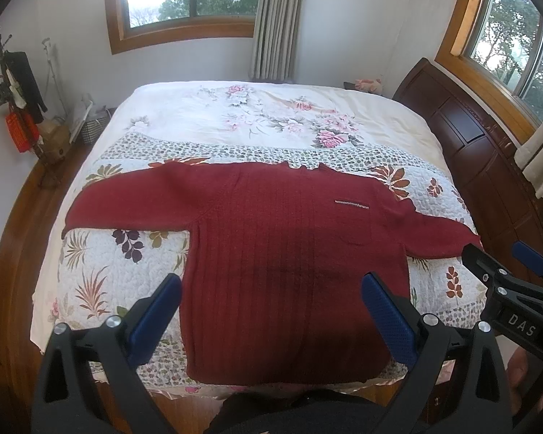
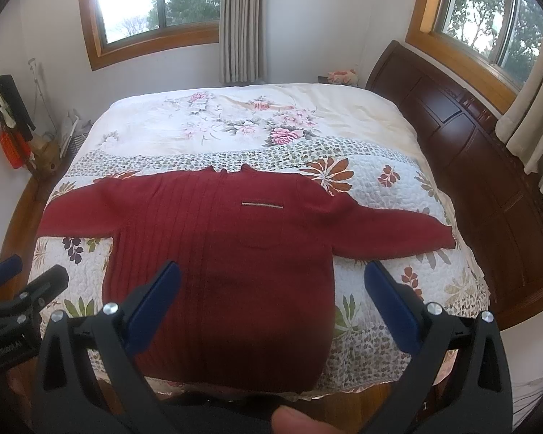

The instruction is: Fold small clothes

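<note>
Bedroom, daylight through two wood-framed windows. We stand at the foot of a bed with a floral quilt and a dark wooden headboard on its right side.

Red knit sweater lies flat on the quilt, front up, collar away from us, both sleeves spread sideways, hem at the near bed edge. Chest pocket with a pale trim strip sits on the sweater's right-hand half as we see it.

Our left gripper hovers above the lower body of the sweater, jaws spread wide, nothing between the blue pads; no contact visible.

Our right gripper likewise gapes, empty, above the sweater's lower right part; its right pad is over bare quilt, under the right sleeve cuff.

Each gripper shows at the edge of the other's view, side by side.
</note>
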Motion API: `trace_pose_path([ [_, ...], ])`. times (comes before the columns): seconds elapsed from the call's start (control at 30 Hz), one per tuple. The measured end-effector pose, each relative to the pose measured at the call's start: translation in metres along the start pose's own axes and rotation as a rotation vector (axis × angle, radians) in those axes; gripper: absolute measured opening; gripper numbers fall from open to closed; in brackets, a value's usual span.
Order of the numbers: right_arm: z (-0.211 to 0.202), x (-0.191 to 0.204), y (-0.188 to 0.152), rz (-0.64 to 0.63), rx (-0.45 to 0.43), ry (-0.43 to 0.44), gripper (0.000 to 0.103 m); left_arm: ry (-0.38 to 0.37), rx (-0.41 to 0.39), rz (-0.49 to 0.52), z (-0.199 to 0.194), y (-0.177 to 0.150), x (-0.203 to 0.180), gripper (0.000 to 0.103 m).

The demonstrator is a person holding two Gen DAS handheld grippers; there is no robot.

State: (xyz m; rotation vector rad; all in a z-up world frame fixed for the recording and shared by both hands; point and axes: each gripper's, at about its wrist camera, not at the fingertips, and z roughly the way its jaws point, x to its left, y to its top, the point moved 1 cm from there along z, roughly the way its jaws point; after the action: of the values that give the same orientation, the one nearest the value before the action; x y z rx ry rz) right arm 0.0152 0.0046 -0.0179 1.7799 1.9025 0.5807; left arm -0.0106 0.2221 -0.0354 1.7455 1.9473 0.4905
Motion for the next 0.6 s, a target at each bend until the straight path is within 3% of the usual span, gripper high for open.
trace_pose_path([
  [0.23,0.012,-0.004,0.005,-0.009,0.0,-0.009,0.101,-0.005,-0.035,0.034,0.007,0.007,-0.003,0.099],
  [0.33,0.017,-0.014,0.005,-0.056,-0.102,-0.018,0.101,-0.043,-0.175,0.123,0.013,0.008,-0.011,0.099],
  [0.4,0.03,-0.022,0.001,-0.158,-0.177,-0.033,0.101,-0.036,-0.251,0.202,0.021,0.007,-0.021,0.099],
  [0.5,0.065,-0.05,-0.002,-0.188,-0.114,-0.135,0.101,-0.095,-0.203,0.257,0.039,0.011,-0.037,0.099],
  [0.6,0.1,-0.111,-0.006,-0.065,-0.07,-0.161,0.101,-0.18,-0.149,0.202,0.054,0.02,-0.044,0.099],
])
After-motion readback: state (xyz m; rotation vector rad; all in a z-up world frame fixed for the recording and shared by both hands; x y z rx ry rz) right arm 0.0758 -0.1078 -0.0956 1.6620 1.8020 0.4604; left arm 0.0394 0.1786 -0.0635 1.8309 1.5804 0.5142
